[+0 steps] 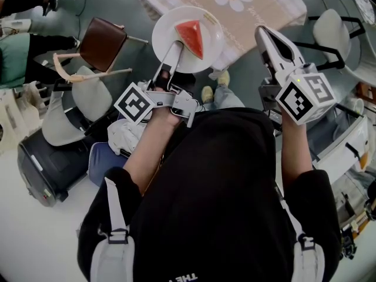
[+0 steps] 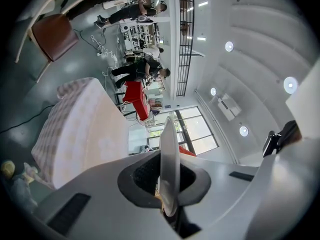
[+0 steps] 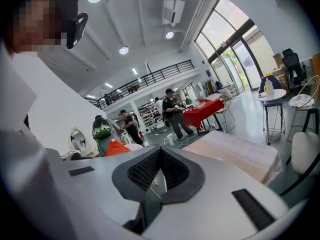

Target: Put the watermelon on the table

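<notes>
Head view, left to right. Brown chair (image 1: 103, 43) at 10 o'clock, with a white chair (image 1: 76, 104) below it at 9 o'clock.

Left gripper (image 1: 175, 46) reaches toward 12 o'clock, jaws clamped on the rim of a white plate (image 1: 167, 31) at the plate's 6 o'clock edge. Watermelon (image 1: 192, 37) is one red wedge lying on the plate, on its 3 o'clock half. The plate is carried by the gripper alone. Its 2 o'clock edge overlaps the table (image 1: 264, 4) in frame; can't tell whether it touches. The table has a checked cloth with a flower print and sits at 1 o'clock.

Right gripper (image 1: 262, 34) at 2 o'clock is well apart from the plate, jaws closed together with nothing in them. Another white chair (image 1: 332, 31) is at 3 o'clock of the table.

Left gripper view: the plate (image 2: 169, 154) shows edge-on, pinched between the pads of the left gripper (image 2: 167, 184). The table (image 2: 82, 129) is at 9 o'clock and the brown chair (image 2: 52, 34) at 10 o'clock.

Right gripper view: right gripper (image 3: 159, 169) has its pads meeting and holds nothing. The watermelon (image 3: 117, 148) peeks over the jaw at 10 o'clock, and the table (image 3: 240, 154) is at 3 o'clock. People stand in the background near a red-covered table (image 3: 207, 111).
</notes>
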{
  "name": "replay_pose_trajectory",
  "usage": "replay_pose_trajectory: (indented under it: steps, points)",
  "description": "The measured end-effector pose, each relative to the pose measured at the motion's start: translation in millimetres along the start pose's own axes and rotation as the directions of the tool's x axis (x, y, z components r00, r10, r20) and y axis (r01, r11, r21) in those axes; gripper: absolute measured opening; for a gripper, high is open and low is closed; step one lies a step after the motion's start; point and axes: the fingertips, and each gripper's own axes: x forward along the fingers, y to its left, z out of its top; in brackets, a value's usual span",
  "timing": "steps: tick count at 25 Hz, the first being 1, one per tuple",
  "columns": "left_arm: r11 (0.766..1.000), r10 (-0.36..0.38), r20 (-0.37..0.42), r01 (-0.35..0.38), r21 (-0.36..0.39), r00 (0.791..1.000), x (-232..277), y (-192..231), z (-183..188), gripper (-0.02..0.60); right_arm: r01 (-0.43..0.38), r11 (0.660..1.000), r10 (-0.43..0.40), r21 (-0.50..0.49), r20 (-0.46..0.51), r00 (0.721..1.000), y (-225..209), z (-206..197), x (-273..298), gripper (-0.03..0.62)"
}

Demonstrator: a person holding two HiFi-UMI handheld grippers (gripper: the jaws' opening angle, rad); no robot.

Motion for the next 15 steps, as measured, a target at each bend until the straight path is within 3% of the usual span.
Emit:
replay_pose_trajectory:
  steps: [3, 10, 15]
  points:
    - [1.000, 0.021, -0.001, -0.021, -0.004, 1.000, 32.7, 3.0, 0.2, 0.015, -0.006, 1.000, 0.006, 0.017, -0.001, 1.000, -30.0, 14.1, 14.5, 0.011]
    - [1.000, 0.024, 0.006, -0.024, -0.003, 1.000, 57.2, 4.8, 8.8, 0.015, 0.002, 1.000, -0.001, 0.013, -0.016, 1.000, -48.3, 29.3, 29.3, 0.011]
    - [0.999, 0.053, 0.007, -0.053, -0.010, 0.999, 119.6, 23.2, 5.7, 0.015, -0.003, 0.999, 0.005, 0.043, -0.037, 0.999, -107.6, 41.9, 58.2, 0.011]
